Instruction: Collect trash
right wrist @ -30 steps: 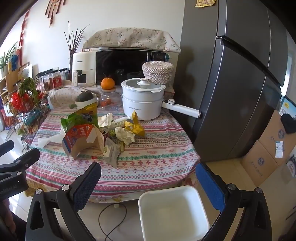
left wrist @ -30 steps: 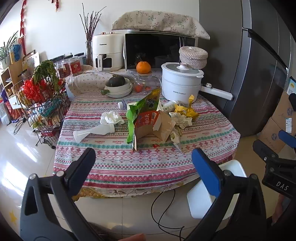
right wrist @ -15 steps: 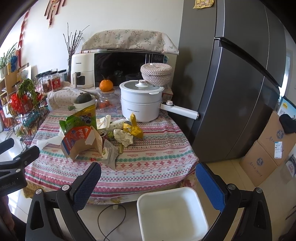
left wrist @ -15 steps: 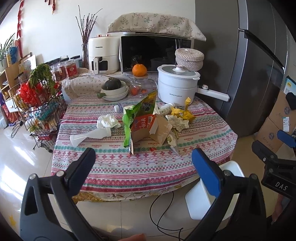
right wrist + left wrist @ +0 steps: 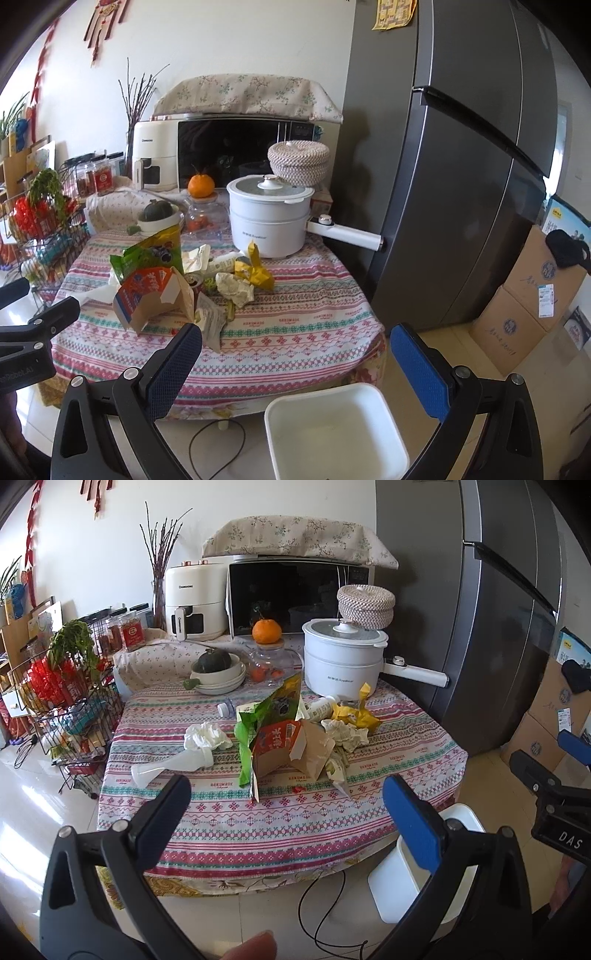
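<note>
A heap of trash lies on the round table (image 5: 295, 823): an orange carton (image 5: 284, 749) (image 5: 155, 299), a green snack bag (image 5: 269, 709) (image 5: 155, 251), yellow wrappers (image 5: 354, 716) (image 5: 258, 273), crumpled paper (image 5: 345, 733), a white tissue (image 5: 207, 736) and a white plastic bottle (image 5: 173, 766). A white empty bin (image 5: 332, 432) (image 5: 391, 890) stands on the floor by the table's near edge. My left gripper (image 5: 286, 797) is open and empty, short of the table. My right gripper (image 5: 295, 350) is open and empty above the bin.
A white electric pot (image 5: 343, 661), a woven basket (image 5: 365, 605), a bowl with a squash (image 5: 218, 668), a glass jar with an orange (image 5: 266, 635), a microwave and an air fryer stand behind. A wire rack (image 5: 70, 709) stands left; a fridge (image 5: 461, 166) and boxes (image 5: 532, 295) stand right.
Both grippers have drawn back a little from the table, so the table and trash look slightly farther off. Both stay open and empty.
</note>
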`<act>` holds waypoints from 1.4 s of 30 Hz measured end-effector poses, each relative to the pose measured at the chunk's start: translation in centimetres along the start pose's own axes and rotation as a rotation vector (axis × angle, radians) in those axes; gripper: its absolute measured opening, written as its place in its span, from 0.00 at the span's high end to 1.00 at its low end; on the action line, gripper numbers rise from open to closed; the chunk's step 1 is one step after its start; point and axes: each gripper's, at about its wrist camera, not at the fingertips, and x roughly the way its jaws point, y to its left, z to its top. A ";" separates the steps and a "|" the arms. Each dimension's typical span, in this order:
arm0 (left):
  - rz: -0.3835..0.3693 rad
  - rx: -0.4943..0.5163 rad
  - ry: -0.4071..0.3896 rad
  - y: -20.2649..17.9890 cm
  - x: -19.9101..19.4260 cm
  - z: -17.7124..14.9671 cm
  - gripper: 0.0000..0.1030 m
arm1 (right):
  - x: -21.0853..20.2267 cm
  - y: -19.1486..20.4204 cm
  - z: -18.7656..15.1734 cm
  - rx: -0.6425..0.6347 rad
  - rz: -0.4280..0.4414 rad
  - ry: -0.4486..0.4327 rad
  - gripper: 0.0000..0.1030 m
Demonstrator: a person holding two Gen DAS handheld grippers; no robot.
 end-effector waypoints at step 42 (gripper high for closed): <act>0.024 0.009 0.018 0.4 1.3 -0.2 0.00 | 0.8 0.5 0.5 -0.002 -0.021 -0.016 0.00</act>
